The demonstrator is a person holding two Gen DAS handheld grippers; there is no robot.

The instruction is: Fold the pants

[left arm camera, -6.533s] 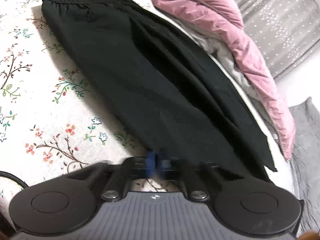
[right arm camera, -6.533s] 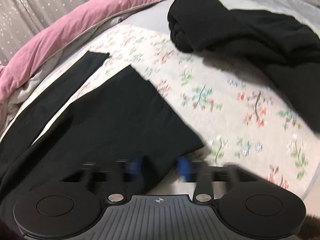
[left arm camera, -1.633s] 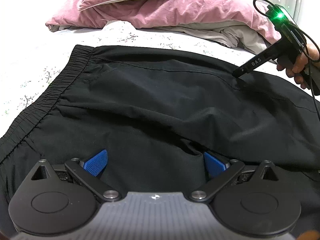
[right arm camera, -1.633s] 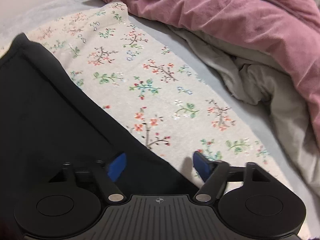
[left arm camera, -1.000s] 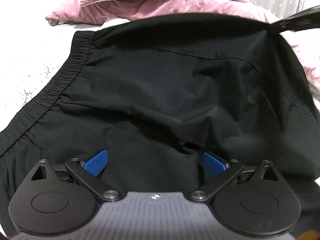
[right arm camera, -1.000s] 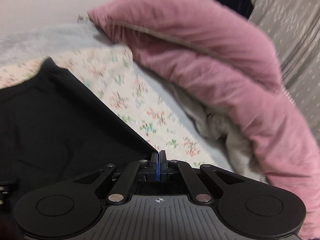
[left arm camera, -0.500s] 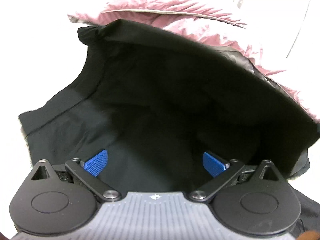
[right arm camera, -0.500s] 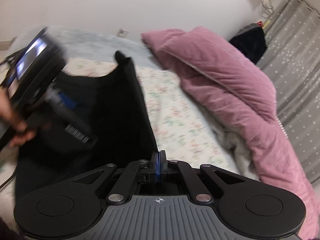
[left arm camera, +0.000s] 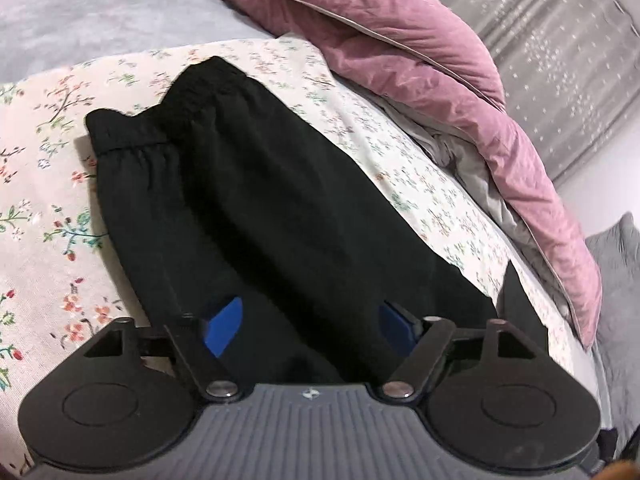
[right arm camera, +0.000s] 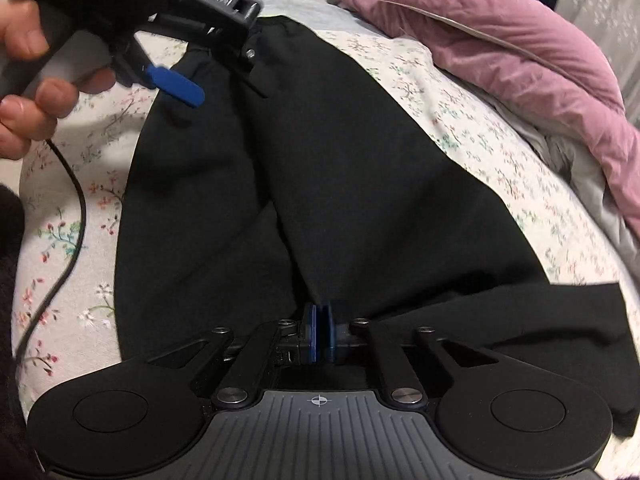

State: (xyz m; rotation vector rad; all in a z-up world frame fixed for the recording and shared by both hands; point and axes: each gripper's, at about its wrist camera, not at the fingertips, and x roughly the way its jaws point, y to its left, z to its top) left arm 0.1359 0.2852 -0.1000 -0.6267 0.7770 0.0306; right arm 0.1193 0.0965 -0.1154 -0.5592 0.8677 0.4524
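Observation:
The black pants [left arm camera: 256,208] lie folded lengthwise on the floral bedsheet [left arm camera: 48,216], elastic waistband [left arm camera: 168,120] at the far end. My left gripper [left arm camera: 310,322] is open and empty, its blue pads spread just above the fabric. In the right wrist view the pants [right arm camera: 360,184] run away from the camera, and my right gripper [right arm camera: 319,322] is shut on their near edge, pulling a crease. The left gripper [right arm camera: 176,84] shows there at upper left, held by a hand above the waistband end.
A pink duvet [left arm camera: 420,60] and a grey sheet [left arm camera: 472,176] lie along the right side of the bed. A grey curtain [left arm camera: 560,60] hangs behind. A black cable [right arm camera: 68,216] trails from the left gripper over the sheet. A grey cushion [left arm camera: 616,264] sits at far right.
The right gripper closed on the pants edge, lifted it up and carried it over onto the other half. The pants now lie folded lengthwise. The left gripper stayed open throughout.

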